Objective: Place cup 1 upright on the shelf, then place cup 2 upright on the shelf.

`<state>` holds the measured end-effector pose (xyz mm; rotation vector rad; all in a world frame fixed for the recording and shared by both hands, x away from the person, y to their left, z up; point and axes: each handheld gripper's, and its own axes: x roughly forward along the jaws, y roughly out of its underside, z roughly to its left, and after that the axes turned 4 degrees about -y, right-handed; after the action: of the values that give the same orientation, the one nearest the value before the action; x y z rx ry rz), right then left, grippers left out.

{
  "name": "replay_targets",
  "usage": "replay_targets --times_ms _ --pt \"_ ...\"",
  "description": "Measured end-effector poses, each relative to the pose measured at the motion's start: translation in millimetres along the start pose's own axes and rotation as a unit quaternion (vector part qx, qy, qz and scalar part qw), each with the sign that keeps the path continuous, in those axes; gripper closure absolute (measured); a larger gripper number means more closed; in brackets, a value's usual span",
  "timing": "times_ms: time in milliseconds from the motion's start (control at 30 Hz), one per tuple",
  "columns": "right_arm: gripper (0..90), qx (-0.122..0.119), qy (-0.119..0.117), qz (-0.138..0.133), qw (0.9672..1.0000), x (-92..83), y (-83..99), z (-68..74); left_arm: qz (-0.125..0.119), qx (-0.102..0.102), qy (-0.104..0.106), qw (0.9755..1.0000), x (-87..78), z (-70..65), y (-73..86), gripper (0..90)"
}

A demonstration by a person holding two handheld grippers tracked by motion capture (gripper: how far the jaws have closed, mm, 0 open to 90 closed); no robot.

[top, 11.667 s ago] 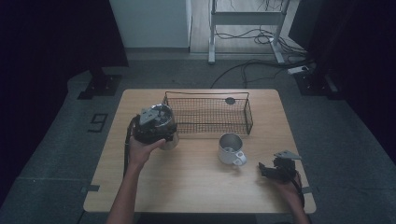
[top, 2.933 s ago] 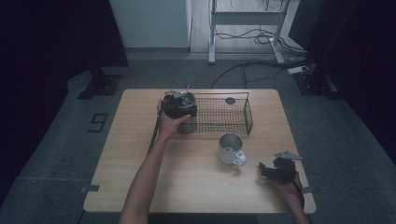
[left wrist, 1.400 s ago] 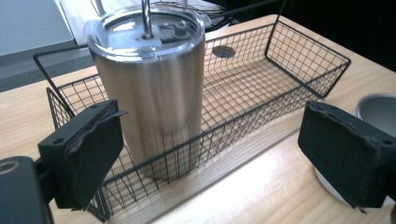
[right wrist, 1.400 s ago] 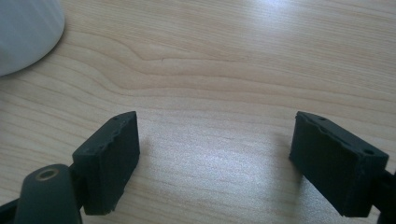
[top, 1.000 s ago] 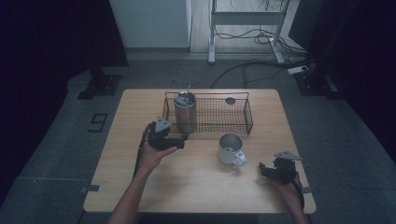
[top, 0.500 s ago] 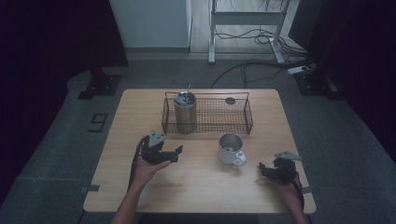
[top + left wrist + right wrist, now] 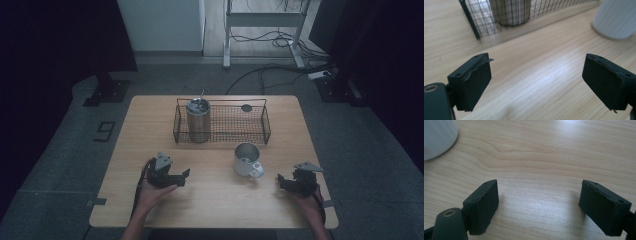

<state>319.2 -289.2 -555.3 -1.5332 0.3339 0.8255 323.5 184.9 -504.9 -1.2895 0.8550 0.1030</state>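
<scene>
Change: the left gripper (image 7: 166, 175) is now sitting back near the person's edge of the table (image 7: 150, 120), well apart from the wire basket (image 7: 222, 121); half a second ago it was drawing away, and about three seconds ago it was carrying the steel canister (image 7: 198, 120) over the basket.
Meaning: the canister is standing upright in the basket's left end, so that placing is looking finished; the white mug (image 7: 246, 160) is likely being left for the next move.
Left gripper: its jaws are standing spread, empty, over bare wood.
Basket count: one, holding one canister and one small dark disc (image 7: 246, 107) at its far side.
Mug count: one, on the table just in front of the basket.
Right gripper (image 7: 298, 182): one, resting near the right edge, jaws spread, pinching nothing.
</scene>
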Motion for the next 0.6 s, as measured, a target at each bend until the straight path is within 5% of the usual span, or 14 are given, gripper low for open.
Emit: replay_targets --times_ms 600 --pt "13.8 0.000 -0.010 -0.001 0.9999 -0.3 0.1 -0.8 0.009 -0.015 -0.001 0.9999 -0.7 3.3 13.4 9.3"
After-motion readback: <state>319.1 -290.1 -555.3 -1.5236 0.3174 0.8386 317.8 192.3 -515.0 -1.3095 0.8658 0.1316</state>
